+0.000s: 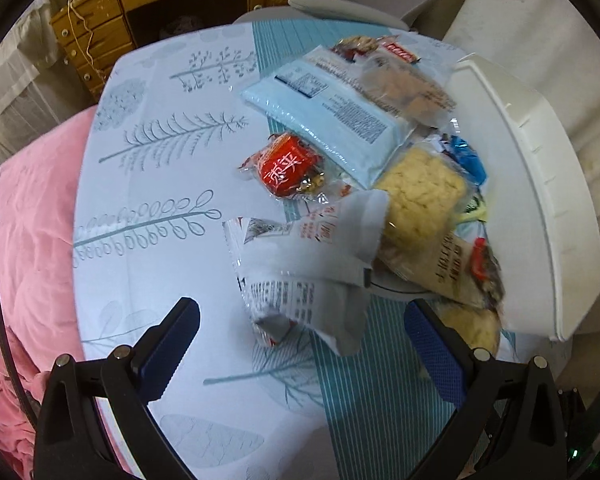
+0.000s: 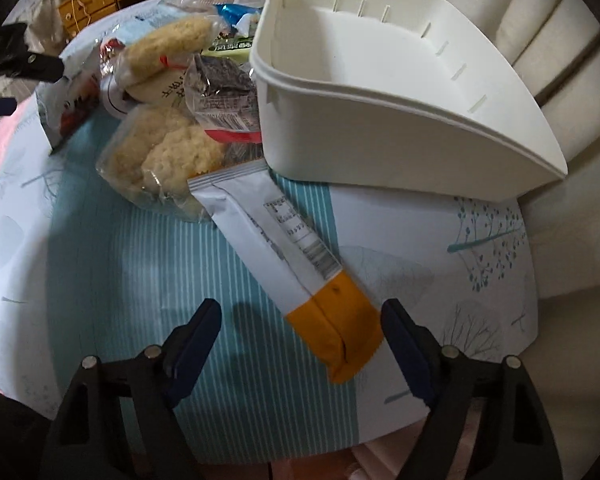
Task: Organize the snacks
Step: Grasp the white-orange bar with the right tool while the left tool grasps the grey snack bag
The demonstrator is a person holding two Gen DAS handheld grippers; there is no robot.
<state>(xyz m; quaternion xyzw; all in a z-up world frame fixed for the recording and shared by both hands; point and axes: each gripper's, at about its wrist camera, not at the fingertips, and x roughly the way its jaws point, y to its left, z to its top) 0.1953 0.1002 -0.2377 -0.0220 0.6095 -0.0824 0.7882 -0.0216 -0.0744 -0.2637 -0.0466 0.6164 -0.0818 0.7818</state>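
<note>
Snacks (image 1: 380, 160) are seen in the left wrist view heaped on the table (image 1: 160, 184) against a white bin (image 1: 540, 184); the left gripper (image 1: 300, 344) is held spread and empty over a grey-white packet (image 1: 300, 272), which a closing move would have to straddle. The packets under the pile are hidden. In the right wrist view the right gripper (image 2: 300, 340) is released, nothing pinched, with the orange end of a long white packet (image 2: 292, 256) lying between its fingers. A pick-up appears to be in hand; next, squeezing and a lift into the empty bin (image 2: 364, 92) are called for. Labels are too blurred to read.
</note>
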